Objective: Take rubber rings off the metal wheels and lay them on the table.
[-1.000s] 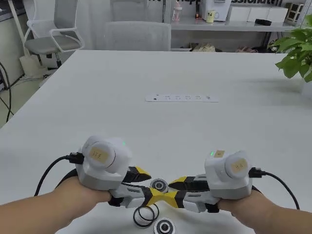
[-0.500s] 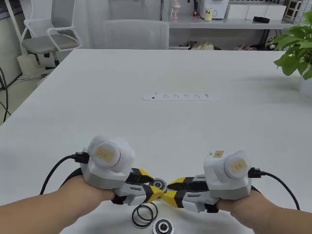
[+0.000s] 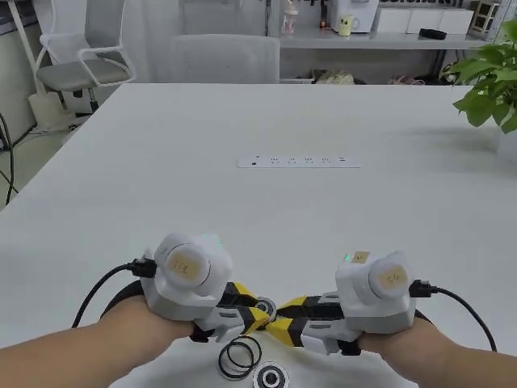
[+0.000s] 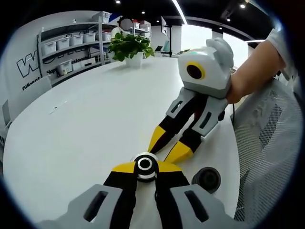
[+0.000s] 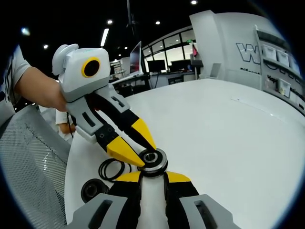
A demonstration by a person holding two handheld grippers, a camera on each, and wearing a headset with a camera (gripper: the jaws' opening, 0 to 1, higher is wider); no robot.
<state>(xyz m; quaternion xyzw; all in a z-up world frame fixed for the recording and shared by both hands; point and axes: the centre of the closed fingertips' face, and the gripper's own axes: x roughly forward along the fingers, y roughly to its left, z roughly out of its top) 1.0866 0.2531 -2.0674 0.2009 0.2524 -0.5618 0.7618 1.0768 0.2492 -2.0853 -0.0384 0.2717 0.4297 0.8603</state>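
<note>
- Between the tips of the left hand-held gripper (image 3: 252, 317) and right hand-held gripper (image 3: 277, 325), above the near edge of the white flat table (image 3: 242, 218): small round metal wheel (image 3: 263, 307).
- Just nearer, on the table: black rubber rings (image 3: 240, 356), with a second metal wheel (image 3: 271, 376) beside them.
- Farther back, centre: long white power strip (image 3: 299, 162).
- Far right: green leafy plant (image 3: 493, 81).

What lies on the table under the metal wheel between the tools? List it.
Black rubber rings and a second silver metal wheel lie on the white table just nearer than the held silver metal wheel. Directly beneath, the table is covered by it.
</note>
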